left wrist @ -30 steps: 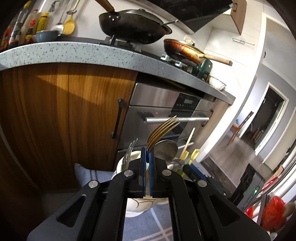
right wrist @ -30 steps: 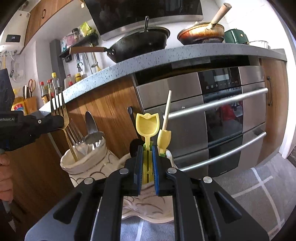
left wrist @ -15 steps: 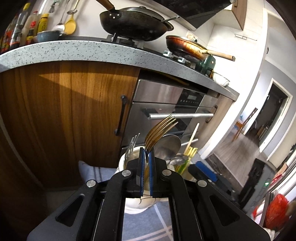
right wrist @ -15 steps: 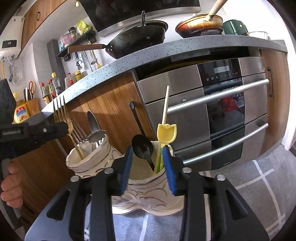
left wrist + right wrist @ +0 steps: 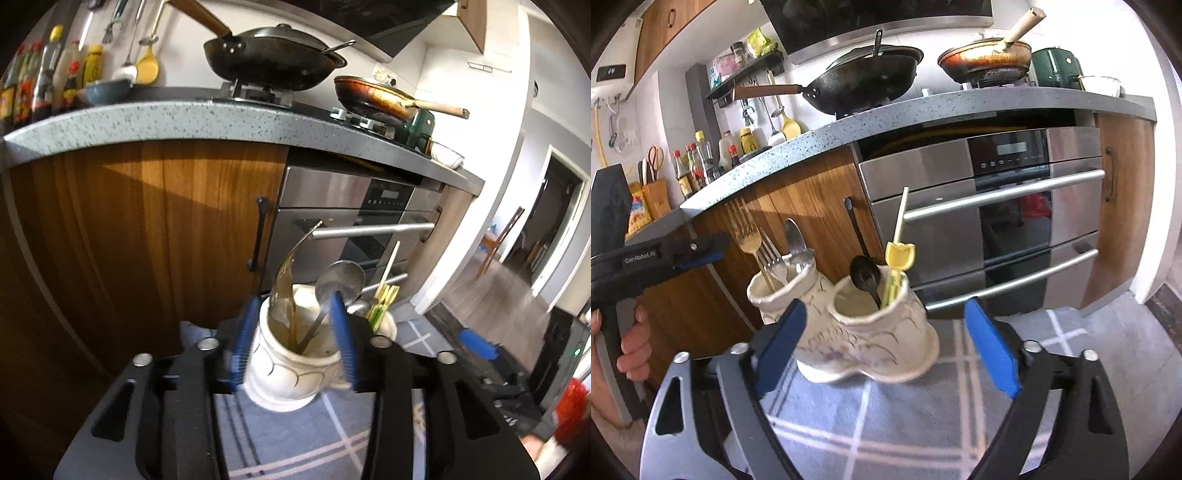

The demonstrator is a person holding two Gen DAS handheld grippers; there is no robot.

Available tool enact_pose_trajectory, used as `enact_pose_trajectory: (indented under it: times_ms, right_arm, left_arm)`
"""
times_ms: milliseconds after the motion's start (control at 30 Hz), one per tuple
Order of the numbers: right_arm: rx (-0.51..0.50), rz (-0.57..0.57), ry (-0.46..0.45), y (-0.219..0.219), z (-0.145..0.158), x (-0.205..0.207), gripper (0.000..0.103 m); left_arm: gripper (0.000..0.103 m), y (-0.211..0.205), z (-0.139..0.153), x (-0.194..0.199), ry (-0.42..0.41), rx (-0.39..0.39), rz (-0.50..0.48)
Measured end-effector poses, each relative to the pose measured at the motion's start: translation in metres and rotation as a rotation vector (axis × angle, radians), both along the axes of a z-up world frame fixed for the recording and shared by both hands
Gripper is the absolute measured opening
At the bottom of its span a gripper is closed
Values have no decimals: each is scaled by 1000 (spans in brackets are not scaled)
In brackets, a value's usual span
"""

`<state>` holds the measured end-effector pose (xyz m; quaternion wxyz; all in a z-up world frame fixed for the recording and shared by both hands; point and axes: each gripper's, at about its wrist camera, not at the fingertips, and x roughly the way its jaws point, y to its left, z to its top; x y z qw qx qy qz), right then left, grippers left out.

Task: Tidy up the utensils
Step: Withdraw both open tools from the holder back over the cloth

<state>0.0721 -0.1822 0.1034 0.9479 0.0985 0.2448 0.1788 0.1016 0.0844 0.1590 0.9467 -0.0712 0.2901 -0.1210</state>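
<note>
A cream two-cup ceramic utensil holder [image 5: 871, 343] stands on a grey checked cloth [image 5: 908, 417]. Its left cup [image 5: 291, 365] holds a gold fork [image 5: 286, 284], silver forks [image 5: 772, 254] and a silver spoon [image 5: 338, 282]. Its right cup holds a black spoon [image 5: 866, 275] and yellow tulip-topped sticks [image 5: 899, 254]. My left gripper [image 5: 293, 343] is open and empty, its fingers either side of the left cup; it also shows in the right wrist view [image 5: 698, 254]. My right gripper [image 5: 886, 350] is open and empty, just before the right cup.
Wooden cabinet doors [image 5: 147, 236] and a steel oven with bar handles [image 5: 1004, 195] stand right behind the holder. A speckled counter [image 5: 923, 110] above carries a black wok [image 5: 864, 81] and a frying pan [image 5: 986, 62]. A doorway [image 5: 554, 229] opens at the right.
My left gripper has let go of the gold fork, which now stands in the left cup, and has opened wide. My right gripper has opened further after dropping the yellow stick into the right cup.
</note>
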Motion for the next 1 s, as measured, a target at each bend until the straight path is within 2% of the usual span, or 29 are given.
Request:
enact_pose_trajectory:
  times_ms: [133, 233, 367, 567, 800, 1000]
  right_arm:
    - [-15, -18, 16, -18, 2, -17, 96]
    - [-25, -59, 44, -38, 1, -28, 97]
    - [-67, -92, 78, -55, -7, -41, 97]
    - [-173, -86, 162, -64, -41, -59, 97]
    - [-269, -34, 232, -52, -80, -79, 97]
    - [-312, 16, 261, -37, -100, -86, 95]
  left_arm:
    - [82, -3, 4, -23, -39, 40, 2]
    - [93, -7, 2, -37, -52, 60, -3]
    - [97, -19, -9, -54, -48, 79, -23]
    - [97, -45, -54, -66, 36, 112, -81]
    - [97, -64, -112, -69, 156, 134, -121]
    - [97, -75, -132, -73, 198, 145, -148]
